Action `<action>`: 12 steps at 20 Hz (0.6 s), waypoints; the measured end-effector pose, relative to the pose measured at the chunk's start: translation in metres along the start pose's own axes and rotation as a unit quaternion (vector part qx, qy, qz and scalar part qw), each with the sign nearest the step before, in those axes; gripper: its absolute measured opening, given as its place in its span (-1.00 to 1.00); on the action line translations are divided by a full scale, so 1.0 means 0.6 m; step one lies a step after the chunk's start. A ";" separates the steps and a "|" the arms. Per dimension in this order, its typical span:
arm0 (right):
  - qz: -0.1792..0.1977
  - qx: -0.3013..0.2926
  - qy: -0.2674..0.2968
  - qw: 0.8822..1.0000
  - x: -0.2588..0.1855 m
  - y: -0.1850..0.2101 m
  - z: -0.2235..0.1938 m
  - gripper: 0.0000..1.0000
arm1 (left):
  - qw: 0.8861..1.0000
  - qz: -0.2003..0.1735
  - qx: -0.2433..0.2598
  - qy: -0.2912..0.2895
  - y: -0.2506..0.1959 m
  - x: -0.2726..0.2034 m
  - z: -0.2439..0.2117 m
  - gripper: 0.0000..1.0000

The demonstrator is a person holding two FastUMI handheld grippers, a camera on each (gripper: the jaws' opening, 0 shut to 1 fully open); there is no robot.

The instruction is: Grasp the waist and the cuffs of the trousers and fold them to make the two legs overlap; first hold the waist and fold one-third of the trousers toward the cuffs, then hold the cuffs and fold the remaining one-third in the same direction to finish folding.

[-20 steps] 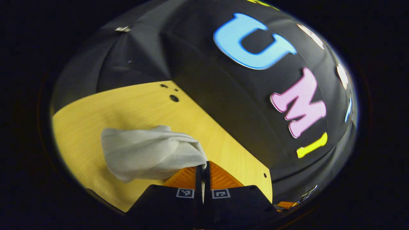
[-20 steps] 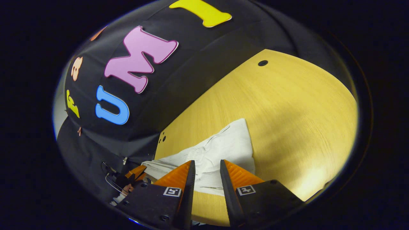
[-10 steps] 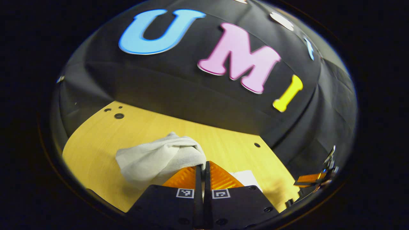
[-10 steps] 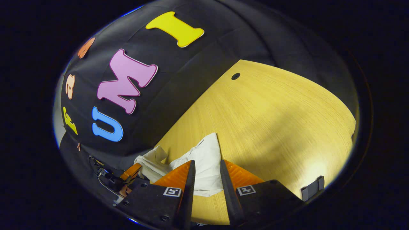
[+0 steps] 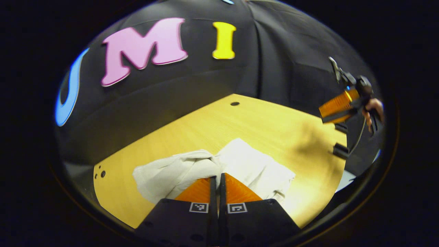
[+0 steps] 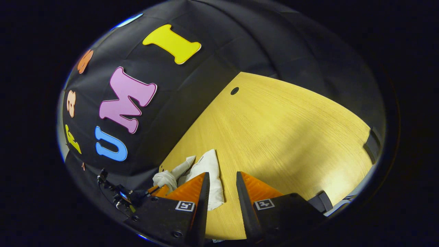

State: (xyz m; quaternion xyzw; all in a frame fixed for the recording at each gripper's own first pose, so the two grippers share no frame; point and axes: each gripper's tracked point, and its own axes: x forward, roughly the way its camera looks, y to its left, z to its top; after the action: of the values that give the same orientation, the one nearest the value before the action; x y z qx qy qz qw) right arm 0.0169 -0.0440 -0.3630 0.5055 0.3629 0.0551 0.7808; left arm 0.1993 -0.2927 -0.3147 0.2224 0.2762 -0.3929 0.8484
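Observation:
The white trousers [image 5: 253, 164] lie rumpled on the wooden table [image 5: 260, 120]. One bunched end is raised and meets the tips of my left gripper [image 5: 217, 178], which is shut on the cloth. In the right gripper view the trousers [image 6: 209, 168] lie small at the lower left, just beyond my right gripper [image 6: 222, 173]. It hangs open above bare table with nothing between its fingers. The left gripper [image 6: 159, 189] shows at the lower left there, holding a twist of cloth. In the left gripper view, the right gripper [image 5: 337, 108] hovers far right in a hand [image 5: 374, 106].
The table [image 6: 291, 130] has a small round hole [image 6: 234, 91] near its far edge and small holes [image 5: 99, 175] at its left corner. Dark clamps [image 5: 341, 151] sit on the table's right edge. Black cloth walls close in behind the table.
My left gripper has swung around with the pinched trouser end, bringing it over the rest of the trousers. The right gripper has drawn back from the cloth, still open.

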 end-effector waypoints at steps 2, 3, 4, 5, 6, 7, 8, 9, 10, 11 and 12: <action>-0.005 0.005 -0.006 1.000 -0.011 -0.011 0.005 -0.04 | 0.999 -0.016 0.042 0.016 -0.027 0.006 -0.019 -0.89; -0.007 0.009 -0.009 1.000 -0.016 -0.016 0.007 -0.04 | 0.998 -0.023 0.062 0.022 -0.036 0.011 -0.028 -0.89; -0.010 0.012 -0.013 1.000 -0.020 -0.021 0.010 -0.04 | 0.996 -0.030 0.082 0.027 -0.040 0.016 -0.037 -0.89; -0.013 0.015 -0.016 1.000 -0.023 -0.026 0.015 -0.04 | 0.994 -0.039 0.100 0.033 -0.046 0.020 -0.046 -0.89; -0.015 0.017 -0.019 1.000 -0.026 -0.032 0.016 -0.04 | 0.991 -0.046 0.117 0.039 -0.048 0.024 -0.059 -0.89; -0.017 0.020 -0.022 0.999 -0.031 -0.037 0.019 -0.03 | 0.989 -0.051 0.133 0.045 -0.050 0.029 -0.068 -0.89; -0.019 0.022 -0.024 0.999 -0.033 -0.037 0.019 -0.04 | 0.986 -0.053 0.150 0.052 -0.053 0.035 -0.078 -0.89; -0.022 0.023 -0.025 0.999 -0.036 -0.040 0.020 -0.04 | 0.983 -0.055 0.165 0.059 -0.056 0.040 -0.083 -0.89; -0.024 0.025 -0.027 0.999 -0.039 -0.046 0.018 -0.03 | 0.980 -0.058 0.178 0.070 -0.061 0.044 -0.092 -0.88; -0.026 0.028 -0.027 0.999 -0.041 -0.050 0.017 -0.03 | 0.977 -0.062 0.187 0.077 -0.065 0.047 -0.098 -0.88; -0.027 0.031 -0.028 0.999 -0.041 -0.052 0.016 -0.03 | 0.975 -0.066 0.194 0.083 -0.065 0.052 -0.104 -0.86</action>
State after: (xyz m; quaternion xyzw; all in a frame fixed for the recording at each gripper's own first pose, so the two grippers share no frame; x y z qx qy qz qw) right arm -0.0039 -0.0774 -0.3739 0.5206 0.3565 0.0085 0.7758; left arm 0.1668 -0.2956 -0.3876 0.3961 0.2780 -0.4741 0.7356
